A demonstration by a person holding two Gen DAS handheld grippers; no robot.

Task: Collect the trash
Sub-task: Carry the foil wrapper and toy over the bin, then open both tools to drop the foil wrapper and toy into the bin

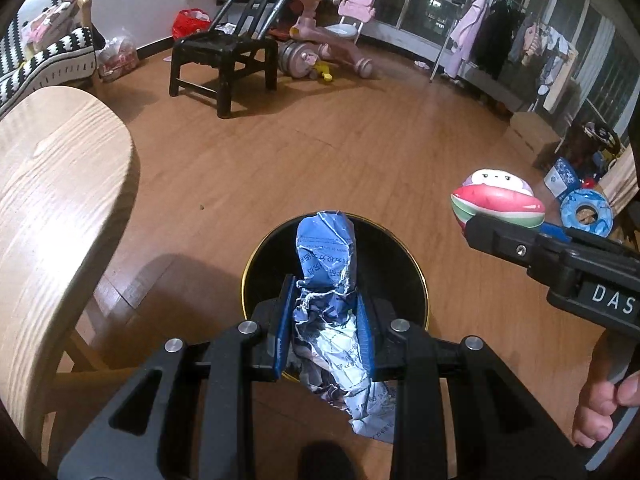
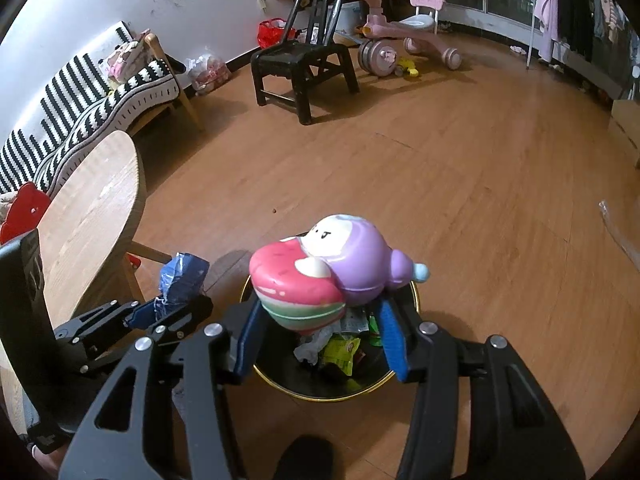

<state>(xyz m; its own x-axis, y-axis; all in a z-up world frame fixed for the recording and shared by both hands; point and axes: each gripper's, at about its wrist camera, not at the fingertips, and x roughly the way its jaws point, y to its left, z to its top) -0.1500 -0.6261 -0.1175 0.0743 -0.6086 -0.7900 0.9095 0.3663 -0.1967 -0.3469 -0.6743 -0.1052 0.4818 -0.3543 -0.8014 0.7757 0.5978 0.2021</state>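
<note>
— Where's the trash right now?

— My left gripper (image 1: pixel 325 322) is clamped on a crumpled blue wrapper (image 1: pixel 326 258), which sticks up past the pads, right above the mouth of the black bin (image 1: pixel 404 256). My right gripper (image 2: pixel 318 334) has a squishy toy (image 2: pixel 320 270) between its jaws above the same bin (image 2: pixel 328 394); the left pad meets the toy's underside, the right pad stands clear of it. Wrappers already lie in the bottom.

— Any edges close by?

— The bin's gold rim (image 2: pixel 276 384) sits under both grippers. In the left wrist view the curved edge of the wooden tabletop (image 1: pixel 60 200) runs near the bin on its left, with a table leg below.

— And open room?

— Bare wooden floor (image 1: pixel 340 152) beyond the bin, up to a black chair (image 1: pixel 224 60) and a pink tricycle (image 1: pixel 320 36) well apart from it. My right hand (image 1: pixel 604 408) shows at the frame's lower right.
</note>
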